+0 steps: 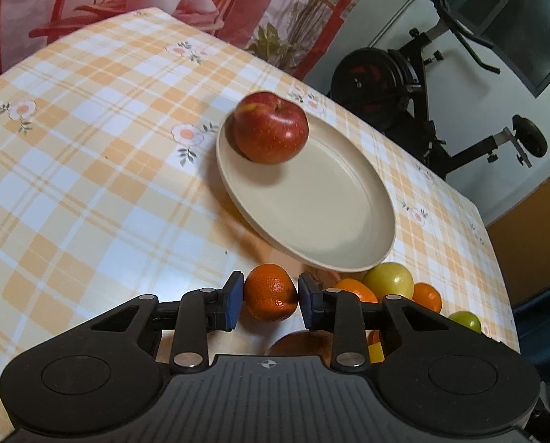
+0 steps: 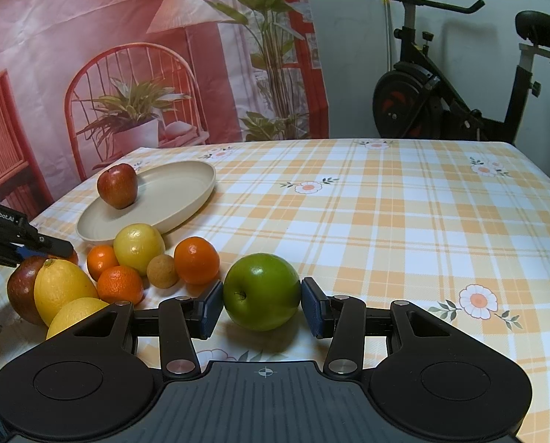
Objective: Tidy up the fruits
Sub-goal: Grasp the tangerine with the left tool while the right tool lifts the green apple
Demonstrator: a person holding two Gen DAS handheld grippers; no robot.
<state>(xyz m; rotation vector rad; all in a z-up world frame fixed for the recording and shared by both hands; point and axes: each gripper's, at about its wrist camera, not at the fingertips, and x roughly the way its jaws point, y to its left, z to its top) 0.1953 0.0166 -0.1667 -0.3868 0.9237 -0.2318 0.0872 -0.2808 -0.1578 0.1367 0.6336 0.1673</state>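
Left gripper (image 1: 270,298) clamping a mandarin (image 1: 270,292); right gripper (image 2: 262,304) clamping a green apple (image 2: 262,291), stem end facing the camera.

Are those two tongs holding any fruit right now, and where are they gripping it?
The left tongs pinch a mandarin by its sides. The right tongs clasp a green apple across its middle.

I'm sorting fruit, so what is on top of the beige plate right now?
One red apple sits on the beige plate, near its rim. The rest of the plate's surface looks bare. The patch directly under the apple is covered.
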